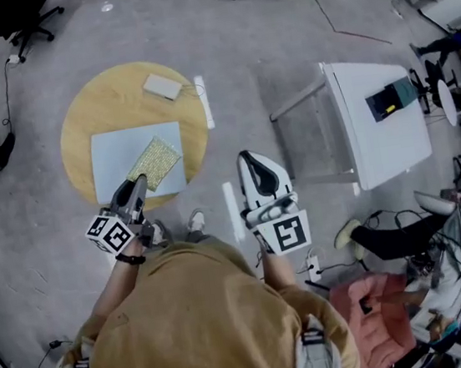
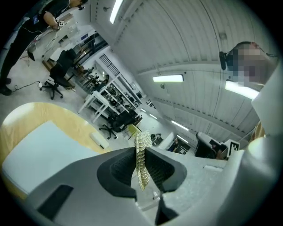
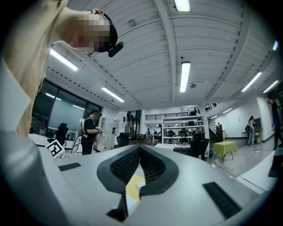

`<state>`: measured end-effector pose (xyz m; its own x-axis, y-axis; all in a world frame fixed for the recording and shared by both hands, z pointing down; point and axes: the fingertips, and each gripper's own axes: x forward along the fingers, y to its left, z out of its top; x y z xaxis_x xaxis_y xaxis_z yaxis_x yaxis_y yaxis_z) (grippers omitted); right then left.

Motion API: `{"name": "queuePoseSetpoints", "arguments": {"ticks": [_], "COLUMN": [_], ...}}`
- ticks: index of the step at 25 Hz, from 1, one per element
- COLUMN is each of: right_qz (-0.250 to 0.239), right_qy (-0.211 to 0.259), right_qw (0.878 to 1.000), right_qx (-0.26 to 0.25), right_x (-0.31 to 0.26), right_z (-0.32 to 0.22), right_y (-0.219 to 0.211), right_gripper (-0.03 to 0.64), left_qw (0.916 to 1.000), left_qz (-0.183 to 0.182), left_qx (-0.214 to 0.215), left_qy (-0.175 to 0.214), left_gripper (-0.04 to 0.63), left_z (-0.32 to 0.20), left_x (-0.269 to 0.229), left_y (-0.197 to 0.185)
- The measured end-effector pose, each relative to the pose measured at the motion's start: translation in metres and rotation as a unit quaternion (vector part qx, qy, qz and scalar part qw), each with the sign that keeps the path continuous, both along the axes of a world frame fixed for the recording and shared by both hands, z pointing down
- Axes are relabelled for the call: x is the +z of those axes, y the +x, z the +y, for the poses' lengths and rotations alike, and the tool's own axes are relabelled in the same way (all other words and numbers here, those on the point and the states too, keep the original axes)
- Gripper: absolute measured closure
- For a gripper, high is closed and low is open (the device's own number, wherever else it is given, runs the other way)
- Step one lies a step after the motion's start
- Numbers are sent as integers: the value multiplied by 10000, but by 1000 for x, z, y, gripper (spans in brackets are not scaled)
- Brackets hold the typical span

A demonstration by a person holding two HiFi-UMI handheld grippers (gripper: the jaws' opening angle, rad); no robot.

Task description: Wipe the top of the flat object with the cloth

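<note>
Left gripper (image 2: pixel 140 152) closed on the cloth (image 2: pixel 142 140); the left gripper view shows the glittery yellow-green fabric pinched edge-on between the two jaws and sticking out past the tips. In the head view the left gripper (image 1: pixel 138 182) sits at the near edge of the flat object (image 1: pixel 121 155), gripping the near corner of the cloth (image 1: pixel 156 160). The rest of the cloth lies tilted on the flat object's near-right part.

The flat object is a pale blue square sheet. It lies flat on the near half of the round wooden table (image 1: pixel 101 99), its near edge close to the table's near rim. It also shows in the left gripper view (image 2: pixel 40 150), with the table rim (image 2: pixel 44 112) behind it. A small pale box (image 1: pixel 162 86) sits near the table's far edge, apart from the sheet.

Right gripper (image 1: pixel 246 158) is off the table, over the floor beyond its near-right rim. Its jaws (image 3: pixel 139 149) are pressed together with nothing between them.

A white table (image 1: pixel 380 138) stands well to the right.
</note>
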<state>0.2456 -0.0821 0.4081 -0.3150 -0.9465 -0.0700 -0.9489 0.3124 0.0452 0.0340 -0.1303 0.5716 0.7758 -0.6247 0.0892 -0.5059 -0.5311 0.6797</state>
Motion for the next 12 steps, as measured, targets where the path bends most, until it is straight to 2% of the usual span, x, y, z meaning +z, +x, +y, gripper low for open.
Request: {"name": "queuePoseSetpoints", "arguments": {"ticks": [4, 8, 12], "right_qz": [-110, -149, -126], "right_qy": [-63, -129, -205], "right_qw": [9999, 9998, 9997], "right_qx": [0, -30, -93], "right_x": [8, 10, 16], "right_z": [-6, -10, -12], "right_y": [6, 10, 14], "right_gripper": [616, 615, 615], "left_qw": [9981, 9923, 9886], "left_qz": [-458, -816, -1055], "left_qx": [186, 397, 470], "left_qy": [-372, -849, -968], "left_gripper": [534, 534, 534], "left_z": [1, 20, 31], "left_x": [60, 108, 135], "left_y": [33, 50, 58]}}
